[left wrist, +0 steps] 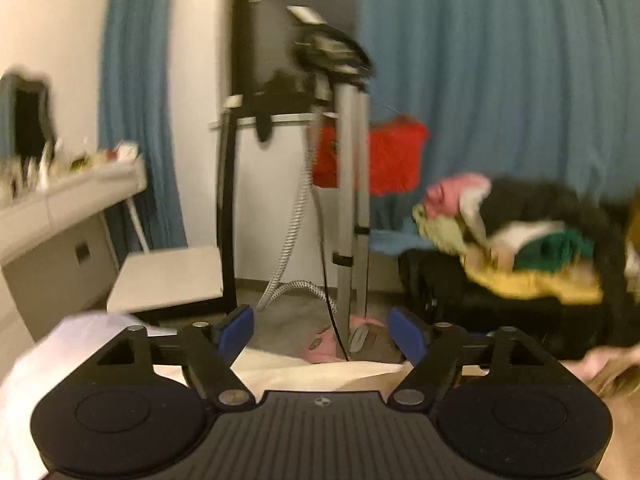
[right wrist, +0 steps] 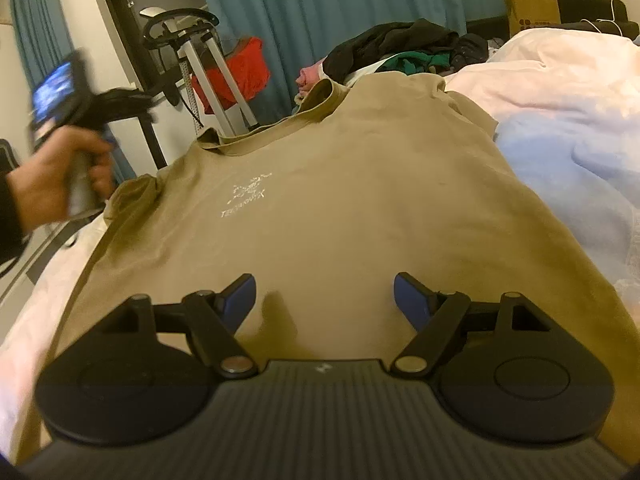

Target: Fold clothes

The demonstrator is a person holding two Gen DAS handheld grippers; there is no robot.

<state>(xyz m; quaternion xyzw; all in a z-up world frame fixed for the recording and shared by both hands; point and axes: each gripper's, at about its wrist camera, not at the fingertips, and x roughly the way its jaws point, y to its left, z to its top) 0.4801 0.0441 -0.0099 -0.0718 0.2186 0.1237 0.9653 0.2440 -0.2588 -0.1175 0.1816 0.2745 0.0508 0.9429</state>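
Observation:
A tan T-shirt point(right wrist: 340, 200) with a small white chest print lies spread flat on the bed, collar at the far end. My right gripper point(right wrist: 324, 300) is open and empty, low over the shirt's near hem. My left gripper point(left wrist: 322, 336) is open and empty, pointing off the bed's edge toward the floor; only a strip of pale fabric point(left wrist: 320, 374) shows below it. In the right wrist view a hand holds the left gripper point(right wrist: 80, 128) in the air, left of the shirt's sleeve. The left wrist view is blurred.
A pile of mixed clothes point(left wrist: 532, 236) point(right wrist: 404, 50) lies beyond the shirt's collar. A garment steamer stand point(left wrist: 344, 184) and a red item point(left wrist: 384, 160) stand by blue curtains. A white duvet point(right wrist: 568, 92) lies right of the shirt. A white desk point(left wrist: 68, 196) is at the left.

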